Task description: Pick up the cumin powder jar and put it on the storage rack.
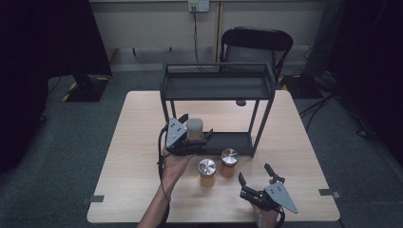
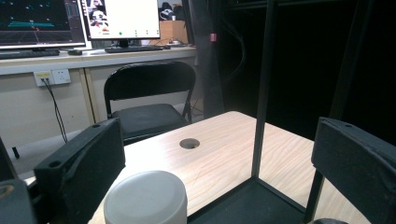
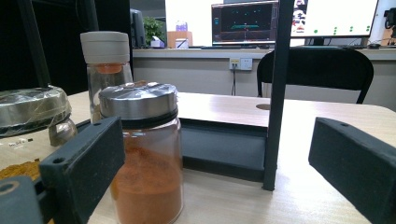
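The left hand-held gripper (image 1: 198,134) stood open around the grey-capped jar (image 1: 194,129) on the rack's bottom shelf (image 1: 233,141). The right hand-held gripper (image 1: 255,178) rested open on the wooden desk (image 1: 138,142); a chair (image 1: 256,45) stood beyond.

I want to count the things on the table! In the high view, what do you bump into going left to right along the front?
Left gripper → yellow-spice jar → orange-spice jar → right gripper.
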Available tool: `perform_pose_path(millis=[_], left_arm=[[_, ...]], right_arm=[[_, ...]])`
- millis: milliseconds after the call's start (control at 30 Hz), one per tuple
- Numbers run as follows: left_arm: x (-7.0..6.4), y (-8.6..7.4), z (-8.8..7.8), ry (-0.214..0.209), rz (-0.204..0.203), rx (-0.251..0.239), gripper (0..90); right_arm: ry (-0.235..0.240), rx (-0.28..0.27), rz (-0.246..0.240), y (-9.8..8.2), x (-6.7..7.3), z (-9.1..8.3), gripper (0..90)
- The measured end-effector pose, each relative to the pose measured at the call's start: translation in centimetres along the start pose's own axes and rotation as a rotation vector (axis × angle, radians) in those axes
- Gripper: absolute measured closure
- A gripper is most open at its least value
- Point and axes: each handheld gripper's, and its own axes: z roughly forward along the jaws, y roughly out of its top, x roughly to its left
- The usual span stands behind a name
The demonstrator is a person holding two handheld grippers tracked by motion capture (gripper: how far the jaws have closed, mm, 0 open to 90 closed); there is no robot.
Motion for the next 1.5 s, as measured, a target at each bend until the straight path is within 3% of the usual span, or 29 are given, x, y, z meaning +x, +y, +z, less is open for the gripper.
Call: perform_pose_path(millis=[800,1133,1267,1433,1500], left_arm=[[-0.8,-1.7,-4.1,0.058,-0.010,-0.058,1.5],[-1.1,-3.0,-6.2,0.077,-0.036,-0.081,1.5],[-1.4,-3.6,-6.8,0.089,-0.030,-0.084,1.5],[-1.4,-4.9,-7.6,0.107,-0.057,-0.087,1.4],[-1.0,-5.5,-7.9,0.088,-0.075,-0.095,1.4]], right_arm=[[-0.004,-0.003,-0.001,0.0,0.1,0.0,2.8],[-0.007,-0.003,0.001,-0.1,0.1,0.0,2.7],[-0.007,-0.004,0.000,-0.1,0.1,0.0,2.7],[-0.007,-0.003,0.000,-0.1,0.1,0.0,2.7],[-0.007,-0.003,-0.001,-0.1,0.1,0.0,2.7]])
